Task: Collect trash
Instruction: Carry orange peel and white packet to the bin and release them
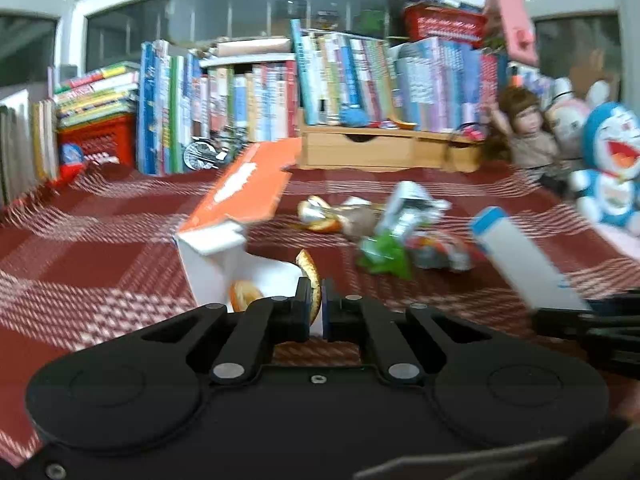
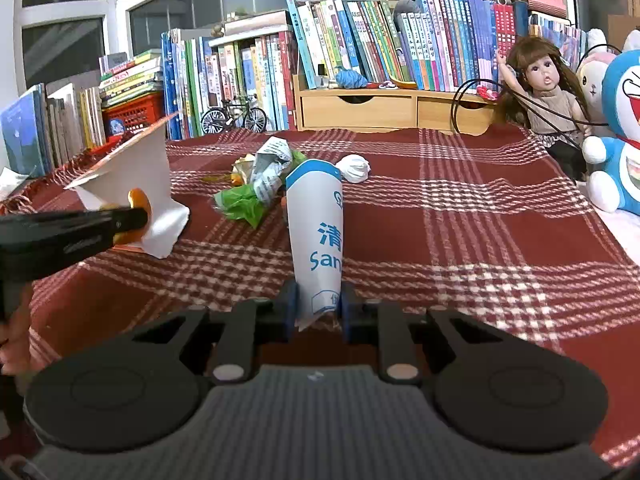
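Note:
My left gripper (image 1: 316,300) is shut on a curled strip of orange peel (image 1: 308,266), just in front of the open mouth of an orange-and-white carton (image 1: 224,240) lying on the red checked cloth. Another peel piece (image 1: 244,294) lies inside the carton. My right gripper (image 2: 318,308) is shut on the lower end of a white-and-blue paper packet (image 2: 316,232) that stands up from the jaws. In the right wrist view the left gripper (image 2: 136,216) holds the orange peel (image 2: 140,200) against the carton (image 2: 136,184). Beyond lie crumpled newspaper (image 2: 272,164), a green wrapper (image 2: 240,200) and a white tissue ball (image 2: 354,168).
More peel (image 1: 320,216) and a colourful wrapper (image 1: 436,252) lie in the pile. Rows of books (image 2: 360,40), a wooden drawer unit (image 2: 380,110) and a toy bicycle (image 2: 234,118) line the back. A doll (image 2: 548,88) and a blue plush toy (image 2: 624,132) sit at the right.

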